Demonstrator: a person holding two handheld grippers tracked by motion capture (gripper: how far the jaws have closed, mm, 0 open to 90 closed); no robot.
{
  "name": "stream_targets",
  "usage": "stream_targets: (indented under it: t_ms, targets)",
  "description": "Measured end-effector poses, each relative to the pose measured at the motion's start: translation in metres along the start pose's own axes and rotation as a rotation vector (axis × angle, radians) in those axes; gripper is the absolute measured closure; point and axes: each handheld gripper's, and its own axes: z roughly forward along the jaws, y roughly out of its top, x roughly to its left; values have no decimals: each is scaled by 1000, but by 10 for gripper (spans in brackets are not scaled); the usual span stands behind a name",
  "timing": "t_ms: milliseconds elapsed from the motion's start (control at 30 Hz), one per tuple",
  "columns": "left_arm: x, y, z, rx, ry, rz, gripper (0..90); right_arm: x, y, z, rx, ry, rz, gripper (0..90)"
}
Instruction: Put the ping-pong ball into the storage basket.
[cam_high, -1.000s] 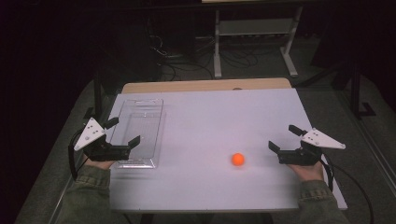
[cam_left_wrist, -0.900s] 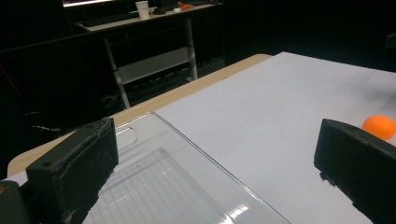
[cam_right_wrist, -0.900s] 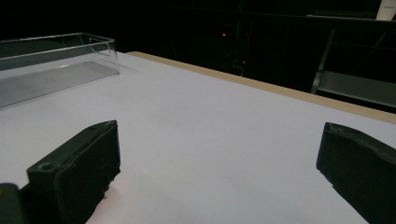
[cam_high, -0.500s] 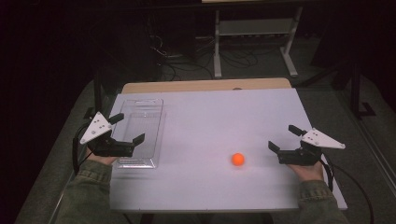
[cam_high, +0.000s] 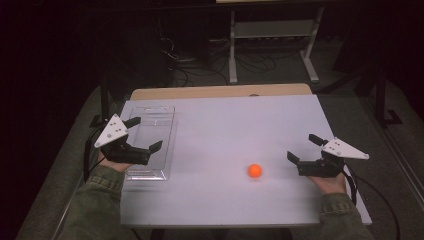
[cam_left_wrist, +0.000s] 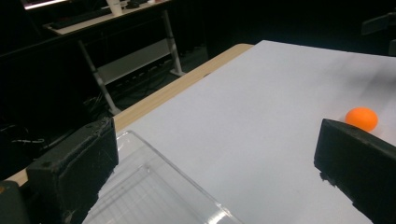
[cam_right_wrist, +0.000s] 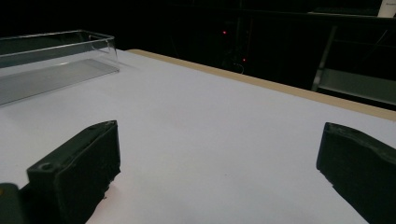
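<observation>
- The left tool hangs over the clear plastic tray at the left side of the table, and its jaws stand wide apart with nothing between them.
- The right tool is low near the right edge of the table; its jaws are also wide apart and hold nothing.
- The orange ball lies on the bare white top, near the right tool and a little to its left, not touching it. It is well apart from the tray.
- In the left gripper view the ball shows just behind the right-hand jaw, farther along the table.
- The tray is a long rectangle. Its long axis runs from the near side of the table to the far side, close along the left edge, and its open side looks up.
- The ball is round, so it has no direction.
- Between the tray and the ball the table is free, and the wide middle and the far part up to the wooden edge strip are also open room.
- In the right gripper view the far corner of the tray stands at the upper left, well apart from the jaws.
</observation>
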Motion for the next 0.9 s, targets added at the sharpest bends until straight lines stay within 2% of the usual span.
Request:
stream_targets:
  t_ms: [200,467,900]
  targets:
    - [-3,5,7,14,-18,21,0,0,0,0,-2,0,-1,0]
    - [-9,17,17,21,-64,46,0,0,0,0,1,1,-4,0]
    - [-24,33,36,55,-142,109,0,1,0,0,3,8,-5,0]
